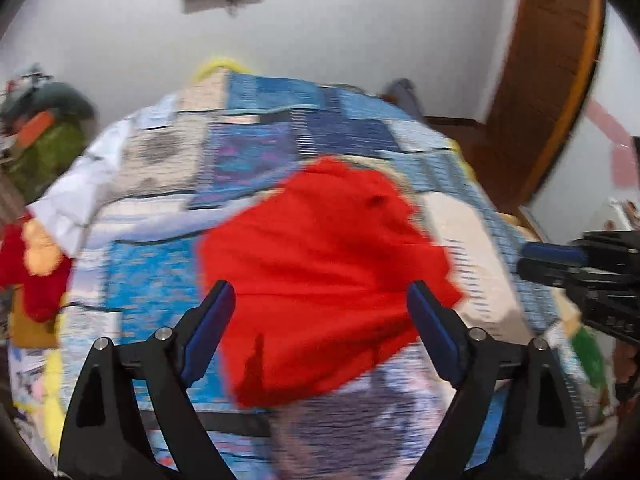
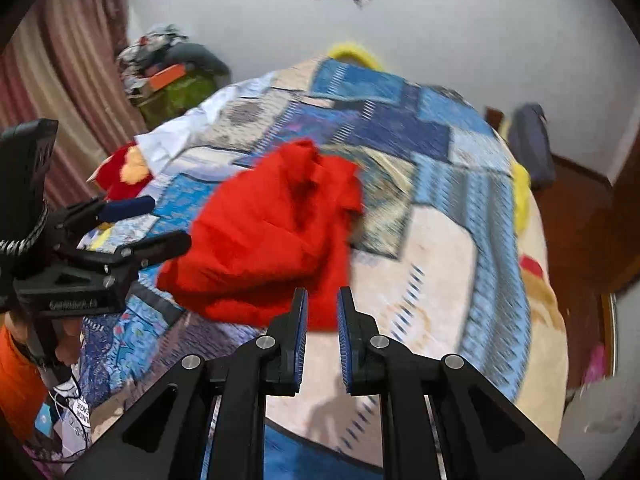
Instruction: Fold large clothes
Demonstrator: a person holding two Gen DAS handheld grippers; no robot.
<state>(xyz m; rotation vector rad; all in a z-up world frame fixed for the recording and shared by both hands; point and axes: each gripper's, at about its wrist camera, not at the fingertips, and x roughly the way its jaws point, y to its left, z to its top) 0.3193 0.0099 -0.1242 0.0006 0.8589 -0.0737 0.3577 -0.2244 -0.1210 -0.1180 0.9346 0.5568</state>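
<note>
Red garment lies crumpled mid-bed on the patchwork quilt. Left tool is above its near edge, jaws spread wide, nothing pinched. Right tool is by the garment's near-right corner, pads nearly together, gripping nothing. Both views blurred.

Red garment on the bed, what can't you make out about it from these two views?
- Red garment: both views are motion-blurred, so its type, sleeves and collar are unreadable.
- Its underside: hidden against the patchwork bedspread.
- Near edge, right wrist view: covered by the right tool.
- Left tool holds nothing.
</note>
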